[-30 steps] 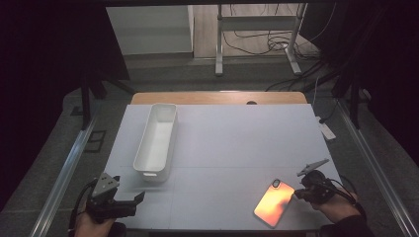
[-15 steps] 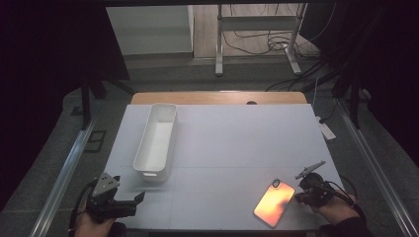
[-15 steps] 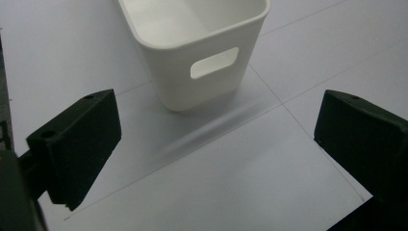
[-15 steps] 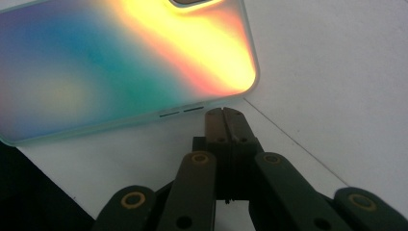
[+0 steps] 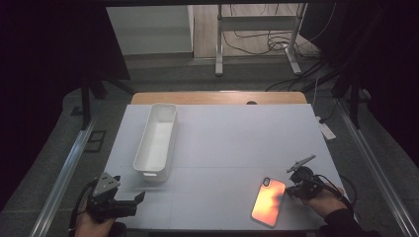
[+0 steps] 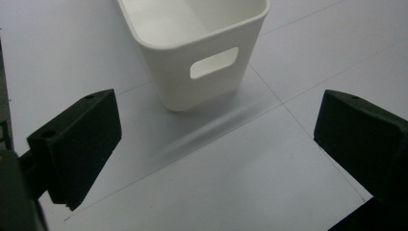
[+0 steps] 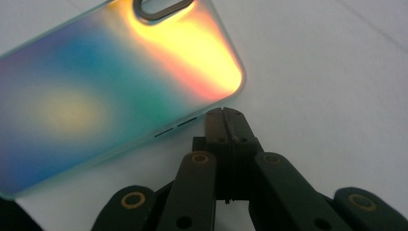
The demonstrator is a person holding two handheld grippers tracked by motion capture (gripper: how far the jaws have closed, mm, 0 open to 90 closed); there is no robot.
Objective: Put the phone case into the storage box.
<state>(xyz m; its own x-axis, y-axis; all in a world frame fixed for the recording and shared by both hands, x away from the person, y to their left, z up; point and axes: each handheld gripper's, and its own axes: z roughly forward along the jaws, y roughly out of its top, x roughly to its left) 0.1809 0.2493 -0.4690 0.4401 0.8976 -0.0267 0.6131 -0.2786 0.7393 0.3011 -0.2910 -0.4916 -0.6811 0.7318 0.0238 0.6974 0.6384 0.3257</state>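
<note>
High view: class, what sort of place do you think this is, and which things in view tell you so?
Probably a lab or recording workspace, not a home: a white-topped table under dark surroundings, loose cables on the floor behind it, and metal stand legs beyond.

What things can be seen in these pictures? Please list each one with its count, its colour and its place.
phone case: one, iridescent orange to blue-green, lying flat near the front right of the table, camera cut-out toward the far end.
bin: one, white, long and narrow with a handle slot in its near end, standing on the left half of the table, nothing seen inside.
table: one, pale grey-white top with a wooden strip along the far edge.
left gripper: one, black, jaws wide apart, at the front left corner, pointing toward the bin, holding nothing.
right gripper: one, black, jaws shut together, tips right at the long edge of the phone case.
</note>
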